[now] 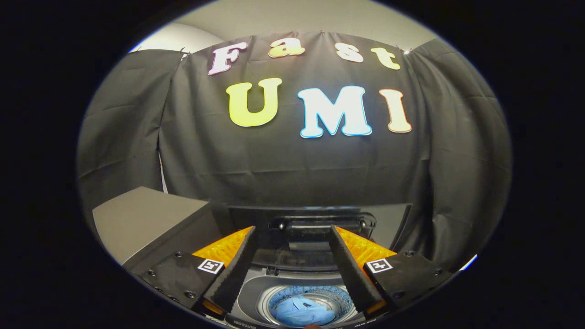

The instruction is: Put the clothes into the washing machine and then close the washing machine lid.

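A light blue garment (302, 310) lies crumpled at the bottom of the washing machine's round drum (340, 297). The drum opens upward below and between my fingers. My gripper (292, 235) hovers above the machine, open, with nothing between its fingers. The machine's dark lid (320, 224) stands raised at the back of the opening, just beyond the fingertips. The grey top deck (249, 299) of the washer rings the drum.
A grey flat-topped cabinet or box (146, 219) stands to the left of the machine, about level with the fingers. The booth's black cloth wall (292, 169) hangs close behind the machine and wraps both sides.
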Tool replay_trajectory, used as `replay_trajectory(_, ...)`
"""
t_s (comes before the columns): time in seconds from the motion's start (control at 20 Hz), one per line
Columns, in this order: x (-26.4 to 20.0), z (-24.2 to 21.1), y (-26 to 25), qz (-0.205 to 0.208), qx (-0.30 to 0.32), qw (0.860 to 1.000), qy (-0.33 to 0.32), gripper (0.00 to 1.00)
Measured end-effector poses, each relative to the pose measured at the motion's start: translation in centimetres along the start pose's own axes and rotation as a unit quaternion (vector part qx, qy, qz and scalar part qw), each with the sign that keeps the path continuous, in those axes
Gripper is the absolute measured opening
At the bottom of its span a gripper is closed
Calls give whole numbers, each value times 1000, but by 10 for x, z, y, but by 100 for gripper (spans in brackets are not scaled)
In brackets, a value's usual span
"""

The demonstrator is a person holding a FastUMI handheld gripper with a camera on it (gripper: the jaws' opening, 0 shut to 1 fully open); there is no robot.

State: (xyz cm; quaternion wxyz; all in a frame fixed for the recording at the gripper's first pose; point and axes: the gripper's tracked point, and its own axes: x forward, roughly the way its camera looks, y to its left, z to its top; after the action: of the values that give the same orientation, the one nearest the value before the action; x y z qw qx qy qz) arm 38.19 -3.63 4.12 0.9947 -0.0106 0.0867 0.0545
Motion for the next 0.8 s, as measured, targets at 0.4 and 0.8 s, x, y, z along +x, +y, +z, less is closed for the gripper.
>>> replay_trajectory(0.4,60,53,-9,-12,-4,1000,-24,97)
replay_trajectory(0.8,127,61,-21,-30,-5,999,-18,97)
